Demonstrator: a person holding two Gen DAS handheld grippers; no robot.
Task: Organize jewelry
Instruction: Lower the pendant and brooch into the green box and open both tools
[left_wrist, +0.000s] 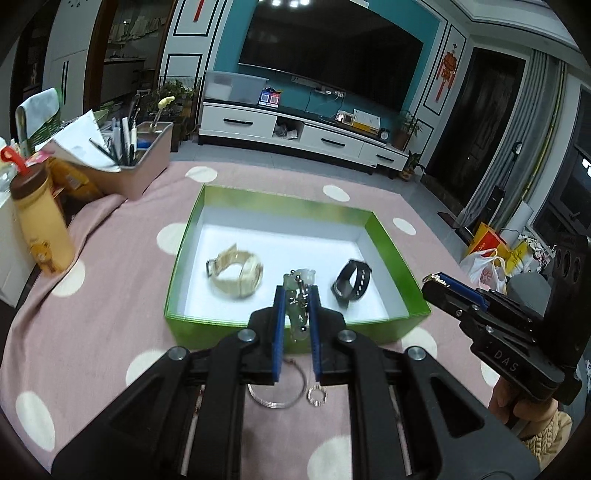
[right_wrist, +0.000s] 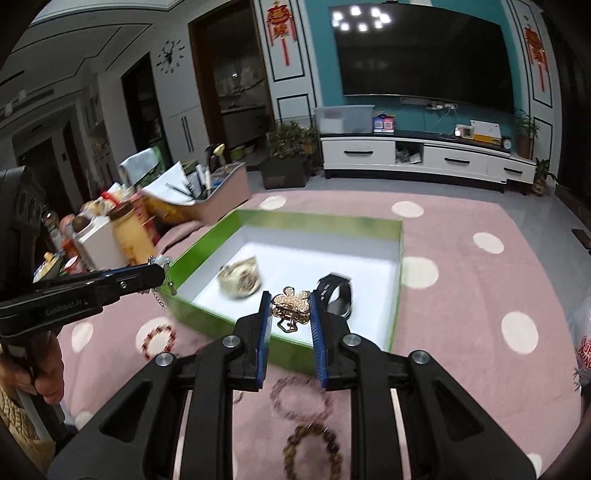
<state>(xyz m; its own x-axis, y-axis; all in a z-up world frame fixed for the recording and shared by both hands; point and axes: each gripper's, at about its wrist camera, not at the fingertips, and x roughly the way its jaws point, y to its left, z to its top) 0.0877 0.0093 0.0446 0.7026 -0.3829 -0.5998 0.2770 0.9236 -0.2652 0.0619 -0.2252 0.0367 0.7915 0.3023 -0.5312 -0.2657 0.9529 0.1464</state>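
Observation:
My left gripper (left_wrist: 297, 295) is shut on a pale green jade pendant (left_wrist: 298, 314) with a silver chain, held above the near wall of the green box (left_wrist: 207, 328). In the right wrist view the left gripper (right_wrist: 160, 267) shows at the left, its chain (right_wrist: 159, 295) dangling. My right gripper (right_wrist: 289, 297) is shut on a gold and pearl brooch (right_wrist: 290, 308) over the box's near wall (right_wrist: 192, 306); its tip (left_wrist: 434, 278) appears at the right in the left wrist view. A cream watch (left_wrist: 236, 273) and a black watch (left_wrist: 351, 282) lie inside the box.
On the pink dotted tablecloth (left_wrist: 122, 258) lie a silver bangle (left_wrist: 277, 397), a small ring (left_wrist: 317, 397), a red bead bracelet (right_wrist: 159, 341), a purple one (right_wrist: 301, 398) and a brown one (right_wrist: 314, 450). A yellow bottle (left_wrist: 40, 229) and a pen box (left_wrist: 144, 166) stand at the left.

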